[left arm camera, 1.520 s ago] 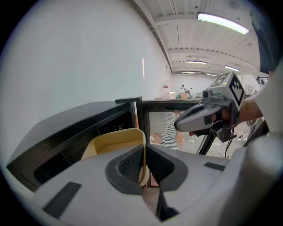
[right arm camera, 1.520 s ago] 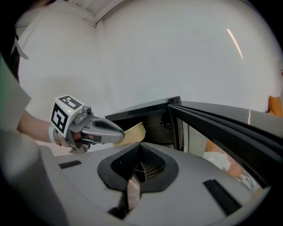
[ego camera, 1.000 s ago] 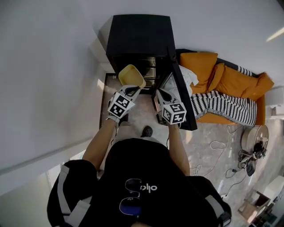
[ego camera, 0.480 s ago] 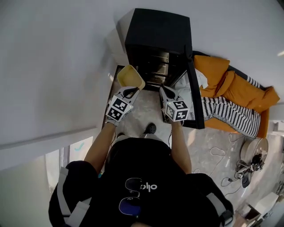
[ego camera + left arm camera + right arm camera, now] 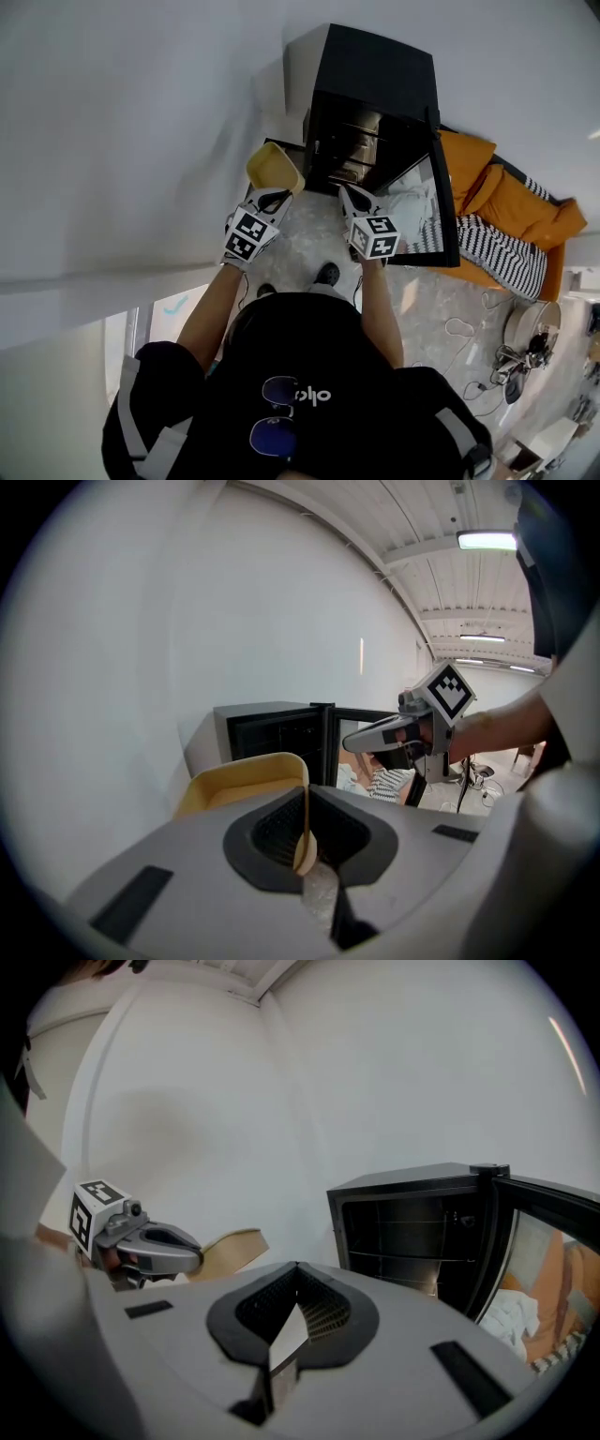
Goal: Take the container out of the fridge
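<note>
Your left tongs (image 5: pixel 305 846) are closed on the thin wall of the yellow container (image 5: pixel 246 778). In the left gripper view the wall stands edge-on between the two jaws, and the open tub reaches out ahead of them and to the left.

In the head view the container is outside the fridge (image 5: pixel 375 75). You hold it in the air, just in front of the fridge's left front corner and near the white wall (image 5: pixel 122 141). Its hollow side faces up toward your head, and I cannot see anything inside it.

Your right tongs (image 5: pixel 281 1335) hold nothing. In the right gripper view the jaws are pressed together, with no thing between them. These tongs are beside the left tongs but do not touch them, and they point toward the open front of the fridge.

The fridge is small and black and it stands on the pale floor (image 5: pixel 309 239). Its door (image 5: pixel 424 202) is swung open to your right. Thin wire shelves show inside the dark compartment in the right gripper view.

Beyond the door is an orange sofa (image 5: pixel 511 192) with a black and white striped blanket (image 5: pixel 506 253) on it. Some cables (image 5: pixel 459 328) lie on the floor to your right.
</note>
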